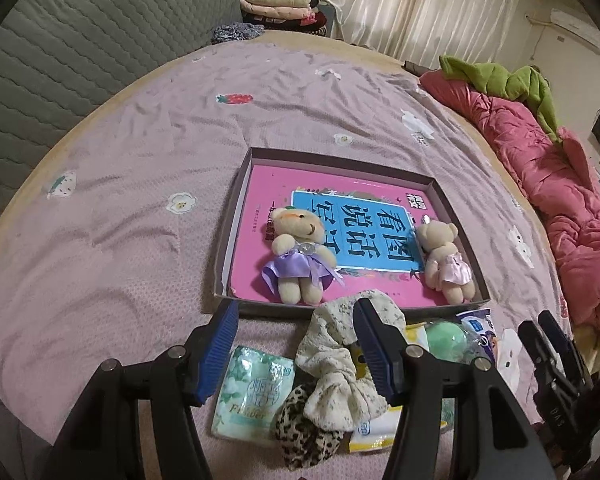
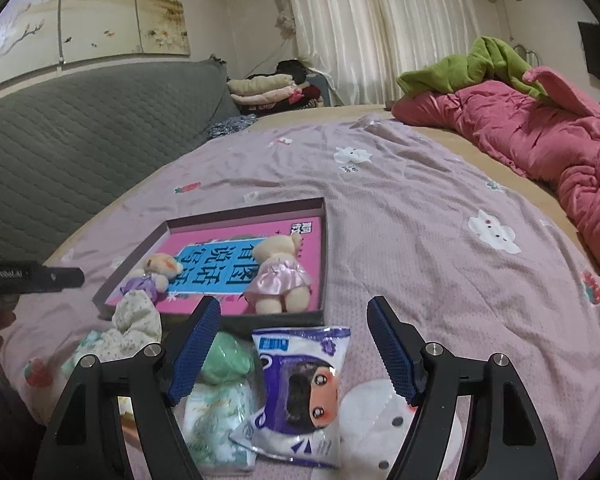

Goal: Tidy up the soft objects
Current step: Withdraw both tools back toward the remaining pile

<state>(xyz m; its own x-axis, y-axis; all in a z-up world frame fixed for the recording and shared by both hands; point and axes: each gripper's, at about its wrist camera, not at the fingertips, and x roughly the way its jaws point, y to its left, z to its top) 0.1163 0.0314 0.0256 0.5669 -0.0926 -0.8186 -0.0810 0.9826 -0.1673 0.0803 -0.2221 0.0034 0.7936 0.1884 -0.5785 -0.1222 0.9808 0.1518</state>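
A shallow dark box [image 1: 236, 200] [image 2: 323, 256] lies on the bed with a pink book inside. On the book lie a bear in a purple dress [image 1: 300, 256] [image 2: 152, 276] and a bear in a pink dress [image 1: 446, 260] [image 2: 280, 280]. In front of the box lie a cream floral scrunchie [image 1: 332, 364] [image 2: 134, 318], a leopard scrunchie [image 1: 304, 432], a green ball [image 1: 446, 340] [image 2: 224, 356], tissue packs [image 1: 252, 388] [image 2: 216, 428] and a cartoon-face pack [image 2: 300, 396]. My left gripper [image 1: 296, 344] is open above the cream scrunchie. My right gripper [image 2: 294, 344] is open above the cartoon pack.
The bed has a mauve printed sheet [image 1: 140, 152] [image 2: 440, 240]. A pink quilt [image 1: 560, 208] [image 2: 540, 136] with a green cloth lies on the right. A grey quilted headboard [image 1: 80, 60] [image 2: 80, 128] is on the left. Folded clothes [image 1: 280, 4] are stacked behind.
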